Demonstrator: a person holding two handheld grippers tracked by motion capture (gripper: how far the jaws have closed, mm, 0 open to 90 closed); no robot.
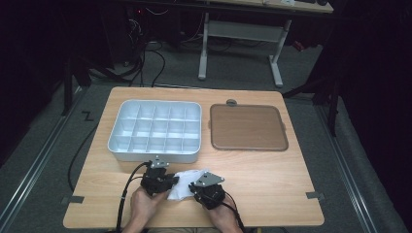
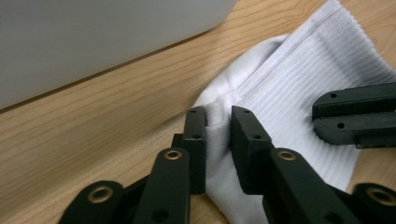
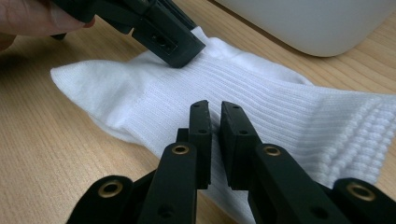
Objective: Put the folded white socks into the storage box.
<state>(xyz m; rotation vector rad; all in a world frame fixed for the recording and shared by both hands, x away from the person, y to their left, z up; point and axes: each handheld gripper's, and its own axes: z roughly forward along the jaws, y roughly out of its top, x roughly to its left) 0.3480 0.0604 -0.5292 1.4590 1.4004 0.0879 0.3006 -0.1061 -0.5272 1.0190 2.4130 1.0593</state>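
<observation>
The wooden surface (image 1: 272,179) carries everything, with two large things at its far half: a silvery compartment tray (image 1: 154,130) on the left and a flat brown lidded tray (image 1: 248,127) to its right, a small gap between them. Both sit well back from the person's edge.

Nearer the person, just in front of the silvery tray's near wall, lies a white sock (image 1: 183,185). It rests flat on the surface, crumpled at one end. In the high view its long axis runs roughly left to right along the near edge of the tray, slightly slanted. In the right gripper view (image 3: 261,112) the ribbed cuff part stretches away to the right, while the smooth, rounded end points to the left, toward the left hand. In the left gripper view (image 2: 299,88) the ribbing runs along the sock's length, away from the camera and up to the right.

The left gripper (image 1: 160,180) sits at the sock's left end. Its jaws are pinched onto a raised fold of the white fabric, which is squeezed between them, as the left gripper view (image 2: 218,122) shows.

The right gripper (image 1: 208,189) sits at the sock's right part. In the right gripper view (image 3: 215,114) its jaws stand nearly together, clamped on a ridge of the ribbed fabric.
</observation>
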